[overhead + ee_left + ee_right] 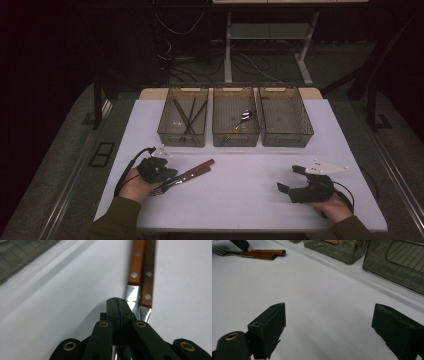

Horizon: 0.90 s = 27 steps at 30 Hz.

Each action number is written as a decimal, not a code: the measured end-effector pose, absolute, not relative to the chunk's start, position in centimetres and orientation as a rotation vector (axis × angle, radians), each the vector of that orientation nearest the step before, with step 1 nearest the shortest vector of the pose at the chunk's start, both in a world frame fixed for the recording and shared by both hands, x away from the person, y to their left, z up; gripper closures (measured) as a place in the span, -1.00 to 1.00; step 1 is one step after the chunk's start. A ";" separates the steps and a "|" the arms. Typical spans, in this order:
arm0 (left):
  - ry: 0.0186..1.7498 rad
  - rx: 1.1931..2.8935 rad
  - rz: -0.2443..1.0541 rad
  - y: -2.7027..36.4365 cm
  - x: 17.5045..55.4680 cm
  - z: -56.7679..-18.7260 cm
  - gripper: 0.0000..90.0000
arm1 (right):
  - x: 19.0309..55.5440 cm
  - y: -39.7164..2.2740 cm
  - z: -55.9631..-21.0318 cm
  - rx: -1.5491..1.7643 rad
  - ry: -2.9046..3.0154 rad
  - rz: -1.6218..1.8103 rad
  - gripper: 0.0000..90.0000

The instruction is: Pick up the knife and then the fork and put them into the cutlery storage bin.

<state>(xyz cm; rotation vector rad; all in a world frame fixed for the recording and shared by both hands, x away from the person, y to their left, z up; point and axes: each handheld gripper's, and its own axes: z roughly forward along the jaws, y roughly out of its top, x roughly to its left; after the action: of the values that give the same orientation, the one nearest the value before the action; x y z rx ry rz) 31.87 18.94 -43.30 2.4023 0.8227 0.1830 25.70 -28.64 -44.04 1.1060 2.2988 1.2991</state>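
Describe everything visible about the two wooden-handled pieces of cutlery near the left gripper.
The two pieces of cutlery lie side by side, touching, on the white table, before the left bin. Each has a reddish-brown, wood-like handle with silver rivets and a shiny metal neck. One ends in fork tines; the other's end is hidden. The left gripper, jaws shut, rests beside the necks; whether it grips them is unclear.

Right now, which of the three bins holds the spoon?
The middle bin: a shiny spoon lies in it. The left bin holds dark sticks; the right bin looks empty.
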 end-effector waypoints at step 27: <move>0.742 2.330 0.221 16.2 29.8 -42.9 0.48 | 25.6 -28.6 -44.0 1.101 2.300 1.301 -0.73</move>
<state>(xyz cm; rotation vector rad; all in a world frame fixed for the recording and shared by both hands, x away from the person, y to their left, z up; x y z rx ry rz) 29.84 16.23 -42.90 2.3301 0.7419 0.2214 25.60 -28.62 -43.98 1.1014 2.2995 1.3007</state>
